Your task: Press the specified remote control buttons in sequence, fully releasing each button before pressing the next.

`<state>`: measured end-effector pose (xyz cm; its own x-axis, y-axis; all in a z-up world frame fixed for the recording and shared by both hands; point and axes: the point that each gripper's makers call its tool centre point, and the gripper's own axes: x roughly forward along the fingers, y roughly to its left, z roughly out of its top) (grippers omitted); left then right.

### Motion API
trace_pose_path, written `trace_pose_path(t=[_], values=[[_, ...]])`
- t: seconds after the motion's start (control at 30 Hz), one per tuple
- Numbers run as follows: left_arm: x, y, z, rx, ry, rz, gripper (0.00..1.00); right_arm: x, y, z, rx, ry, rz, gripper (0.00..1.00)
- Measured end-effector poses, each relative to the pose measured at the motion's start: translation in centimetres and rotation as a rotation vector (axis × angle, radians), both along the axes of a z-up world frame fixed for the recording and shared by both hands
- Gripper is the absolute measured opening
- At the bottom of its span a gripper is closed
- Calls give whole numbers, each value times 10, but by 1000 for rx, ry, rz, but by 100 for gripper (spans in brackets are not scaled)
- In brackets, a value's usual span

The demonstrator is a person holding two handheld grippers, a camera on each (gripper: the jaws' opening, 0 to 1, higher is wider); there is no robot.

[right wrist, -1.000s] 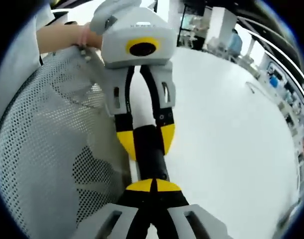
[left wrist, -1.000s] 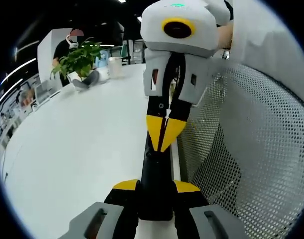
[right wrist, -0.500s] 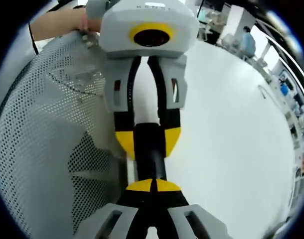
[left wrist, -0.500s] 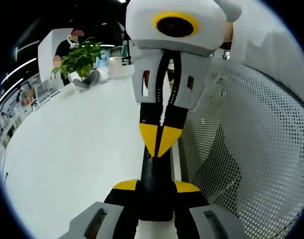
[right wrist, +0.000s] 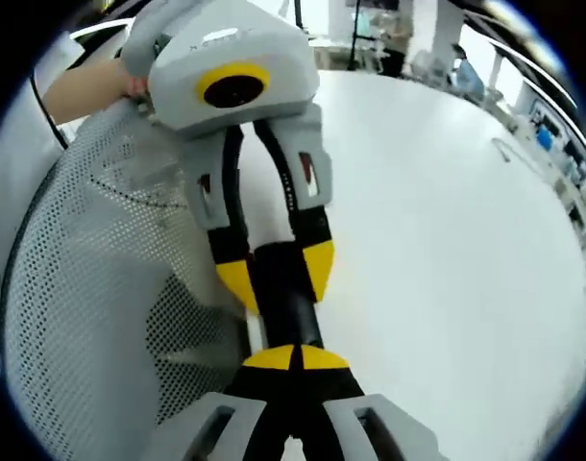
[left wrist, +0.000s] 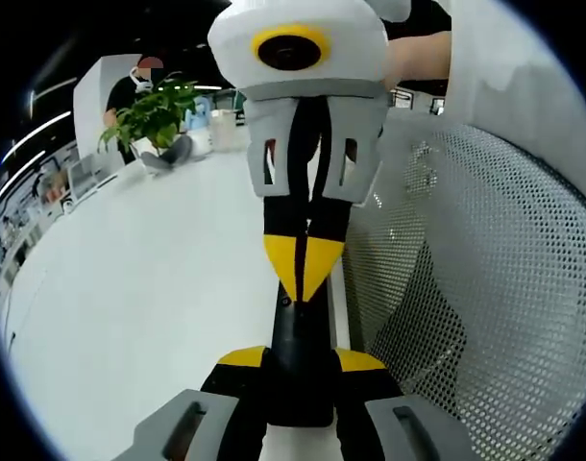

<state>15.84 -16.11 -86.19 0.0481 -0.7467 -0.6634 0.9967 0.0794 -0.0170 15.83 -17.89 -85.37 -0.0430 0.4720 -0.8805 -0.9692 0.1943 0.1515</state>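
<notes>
A slim black remote control (left wrist: 298, 331) lies lengthwise between my left gripper's (left wrist: 301, 360) yellow-tipped jaws, which are shut on its near end just above the white table (left wrist: 149, 288). My right gripper (left wrist: 303, 272) comes down from the top of the left gripper view, shut, its yellow tips together and resting on the remote's top face. In the right gripper view my right gripper (right wrist: 295, 357) has its closed tips on the remote (right wrist: 291, 312). Beyond them, the left gripper (right wrist: 276, 272) clamps the remote from both sides. The buttons are hidden under the tips.
A white perforated mesh surface (left wrist: 485, 288) rises right beside the remote (right wrist: 82, 288). A hand (right wrist: 91, 86) holds the left gripper. A potted plant (left wrist: 154, 115) and a person (left wrist: 130, 86) are at the table's far end. The table (right wrist: 447, 240) spreads wide on the other side.
The right gripper's body has swung left and nearer in the left gripper view, and its shut tips have slid a little along the remote toward the left gripper. The left gripper keeps its hold.
</notes>
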Motion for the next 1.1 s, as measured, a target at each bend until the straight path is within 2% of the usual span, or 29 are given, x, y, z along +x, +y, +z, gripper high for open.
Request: trace_pose_path(t=[0.03,0.17,0.2,0.3,0.47,0.67,0.77,0.93,1.1], values=[[0,0,0,0,0,0,25,1,-1,0,0,13,-11,0],[0,0,0,0,-1,1,25,10,-6,-1,-35,-44,30,0],[0,0,0,1,-1,0,25,8,-5,0,-26,-40,50,0],[-1,0,0,0,-1,-1,25,9,-4,0,-24,-12,35,0],[-1,0,0,0,-1,0,25,10,2,-2,-18,-2,50,0],[0,0,0,-1,-1,-1,25,12,3,-5,-58,11,79,0],[0,0,0,-1,-1,-1,25,13,2,-6,-100,64,36,0],[0,0,0,-1,-1,-3,25,15,2,-7,-167,126,13,0],[0,0,0,-2,-2,-3,25,15,4,-8,-224,145,23,0]])
